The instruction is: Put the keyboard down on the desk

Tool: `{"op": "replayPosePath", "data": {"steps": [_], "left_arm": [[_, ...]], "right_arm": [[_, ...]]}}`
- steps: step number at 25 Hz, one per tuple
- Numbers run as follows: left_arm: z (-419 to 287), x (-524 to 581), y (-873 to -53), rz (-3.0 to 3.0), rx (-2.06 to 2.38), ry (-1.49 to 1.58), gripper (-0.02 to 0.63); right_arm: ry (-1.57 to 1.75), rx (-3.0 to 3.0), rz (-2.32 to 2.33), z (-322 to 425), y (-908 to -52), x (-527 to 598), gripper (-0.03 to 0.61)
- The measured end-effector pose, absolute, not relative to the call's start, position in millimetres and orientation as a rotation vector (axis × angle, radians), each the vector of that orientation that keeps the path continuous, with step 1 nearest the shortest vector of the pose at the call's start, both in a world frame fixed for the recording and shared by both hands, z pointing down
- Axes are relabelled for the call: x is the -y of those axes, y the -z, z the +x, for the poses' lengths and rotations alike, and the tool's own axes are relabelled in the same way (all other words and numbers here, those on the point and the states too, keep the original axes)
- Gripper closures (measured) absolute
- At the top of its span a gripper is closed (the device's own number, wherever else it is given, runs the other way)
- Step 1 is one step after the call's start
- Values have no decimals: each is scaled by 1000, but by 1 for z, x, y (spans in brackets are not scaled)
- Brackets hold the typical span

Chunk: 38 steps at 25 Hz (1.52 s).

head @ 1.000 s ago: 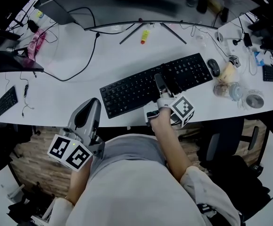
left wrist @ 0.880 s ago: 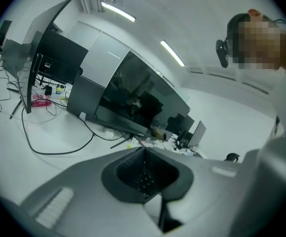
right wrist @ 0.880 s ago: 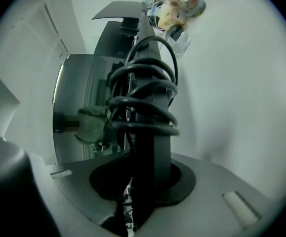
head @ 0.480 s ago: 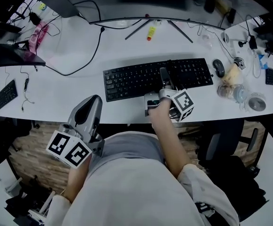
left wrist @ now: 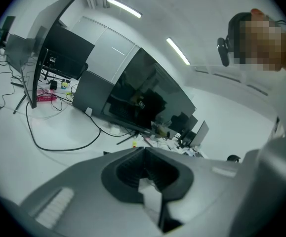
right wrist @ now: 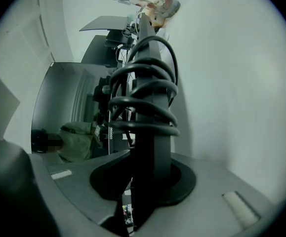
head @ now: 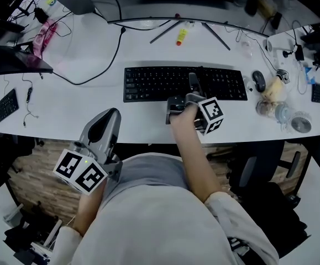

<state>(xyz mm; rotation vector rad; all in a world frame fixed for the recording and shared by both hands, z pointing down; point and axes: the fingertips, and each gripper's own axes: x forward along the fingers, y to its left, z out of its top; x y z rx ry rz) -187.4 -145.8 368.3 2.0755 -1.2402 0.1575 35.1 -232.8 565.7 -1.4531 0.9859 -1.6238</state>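
Gripped long black plastic keyboard (head: 148, 83) by near edge, right gripper (head: 192, 86) part-closed on it, mid white desk (head: 93, 110). Held left gripper (head: 108, 117) closed, empty, off desk's front edge. Desk contact unclear; needed flat seating before letting go.

The long black plastic keyboard (head: 148, 84) has a matt finish; the curved white desk top (head: 66, 104) looks smooth with a faint sheen. The brown plank floor (head: 35, 184) shows rough wood grain. The person's pale grey cloth top (head: 148, 214) is matt.
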Motion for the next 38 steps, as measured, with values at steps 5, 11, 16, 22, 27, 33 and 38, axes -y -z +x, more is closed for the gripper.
{"op": "replayPosePath", "data": {"steps": [5, 11, 16, 22, 27, 33, 38], "left_arm": [[-187, 149, -373, 2059, 1246, -168, 614], [-183, 154, -375, 2056, 1228, -171, 614], [-184, 155, -377, 2050, 1227, -174, 614], [-185, 157, -377, 2048, 1225, -176, 614], [-186, 159, -377, 2045, 1214, -169, 614], [-188, 157, -378, 2045, 1210, -168, 614], [-193, 157, -379, 2039, 1214, -157, 614]], "right_arm": [[1628, -948, -1501, 32, -575, 238, 488], [1622, -894, -1533, 30, -583, 245, 488], [1619, -876, -1541, 28, -591, 250, 488], [1612, -866, -1561, 28, -598, 254, 488], [1599, -877, -1580, 28, -599, 257, 488], [1598, -894, -1617, 28, -599, 260, 485], [1620, -896, -1664, 27, -597, 260, 471]]}}
